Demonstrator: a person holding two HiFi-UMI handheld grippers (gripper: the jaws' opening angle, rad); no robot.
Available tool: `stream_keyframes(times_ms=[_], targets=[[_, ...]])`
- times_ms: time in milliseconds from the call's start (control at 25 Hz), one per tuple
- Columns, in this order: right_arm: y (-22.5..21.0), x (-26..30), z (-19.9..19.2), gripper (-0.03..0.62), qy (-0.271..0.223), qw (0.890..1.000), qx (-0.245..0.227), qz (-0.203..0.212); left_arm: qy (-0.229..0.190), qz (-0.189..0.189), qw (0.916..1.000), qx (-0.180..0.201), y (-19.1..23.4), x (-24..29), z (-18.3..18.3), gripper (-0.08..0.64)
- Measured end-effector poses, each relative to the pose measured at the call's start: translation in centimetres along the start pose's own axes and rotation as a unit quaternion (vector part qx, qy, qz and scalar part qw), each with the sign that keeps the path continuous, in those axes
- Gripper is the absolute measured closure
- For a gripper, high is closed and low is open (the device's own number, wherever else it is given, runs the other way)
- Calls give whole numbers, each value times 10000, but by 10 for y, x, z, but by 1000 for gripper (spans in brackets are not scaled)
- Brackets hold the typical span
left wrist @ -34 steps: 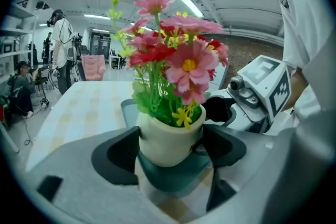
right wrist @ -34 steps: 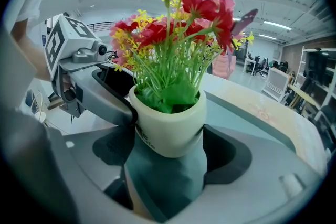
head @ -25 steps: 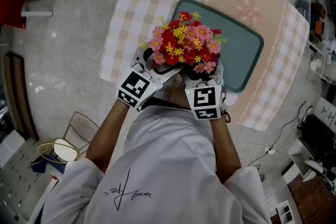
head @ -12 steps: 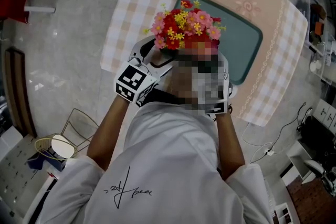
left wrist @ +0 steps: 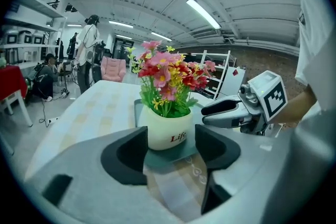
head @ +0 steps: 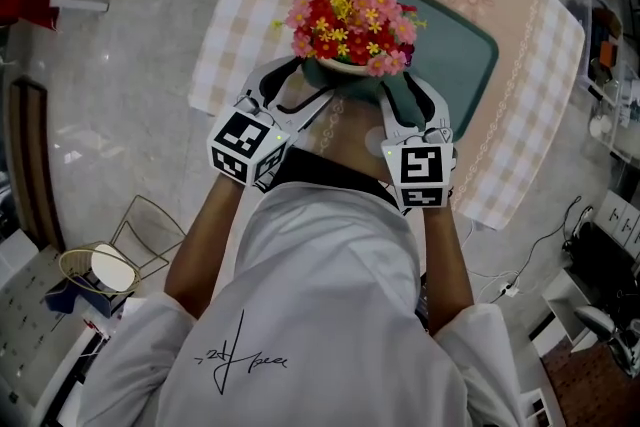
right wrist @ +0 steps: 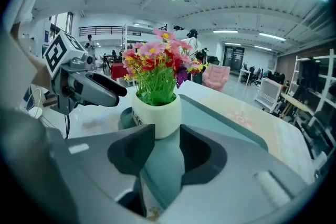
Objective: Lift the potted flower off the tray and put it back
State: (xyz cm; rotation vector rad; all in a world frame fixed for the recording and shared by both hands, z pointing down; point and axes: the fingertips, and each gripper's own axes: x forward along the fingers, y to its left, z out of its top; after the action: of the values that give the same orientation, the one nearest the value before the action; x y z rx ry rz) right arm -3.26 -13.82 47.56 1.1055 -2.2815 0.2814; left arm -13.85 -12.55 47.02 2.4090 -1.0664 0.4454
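The potted flower (head: 350, 20), red, pink and yellow blooms in a white pot (left wrist: 169, 131), stands upright at the near left corner of the teal tray (head: 455, 65). My left gripper (head: 300, 90) and right gripper (head: 410, 105) sit just short of it on either side. The left gripper (left wrist: 170, 147) has its jaws closing, and the pot stands just past the tips, untouched by the pads. The right gripper (right wrist: 168, 147) also has its jaws closing, narrower, with nothing between them and the pot (right wrist: 156, 115) beyond. Each gripper appears in the other's view.
The tray lies on a table with a pink checked cloth (head: 250, 5), whose near edge is under my hands. A wire chair (head: 150, 240) stands on the floor at the lower left. People (left wrist: 86, 55) and a pink armchair (left wrist: 113, 68) are far behind.
Both grippers have drawn back from under the flowers toward the person. The pot stays on the tray. The jaws stand narrower than before.
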Motion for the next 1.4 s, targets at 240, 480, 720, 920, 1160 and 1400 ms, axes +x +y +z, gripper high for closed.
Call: stream_keyframes(times_ms=[240,480,720,920,1160,1400], targets=[[6,-21,-4,470,-89,9995,-259,146,14,179,9998,29,-12,-11,-4,330],[2,-46,-11,531,-171,9997,-30,175,21,209,9996,208,-37,-15,-6,357],[-5,-71,-21,548,-246,9995,134,143,-79,81,9997,211,-66,-18,-6,371],[-7,-92,-28,568,-319,9987,322,243,-199,9,9995,227,-89,-22,-3,397],[-8,-113,-38,586,-327,9983,400,269,-281,-82,9994,207,-113,-25,-5,423],[-2,-133,-44,586,-374,9971,554,364,-402,-85,9989,220,-132,-32,-4,480]])
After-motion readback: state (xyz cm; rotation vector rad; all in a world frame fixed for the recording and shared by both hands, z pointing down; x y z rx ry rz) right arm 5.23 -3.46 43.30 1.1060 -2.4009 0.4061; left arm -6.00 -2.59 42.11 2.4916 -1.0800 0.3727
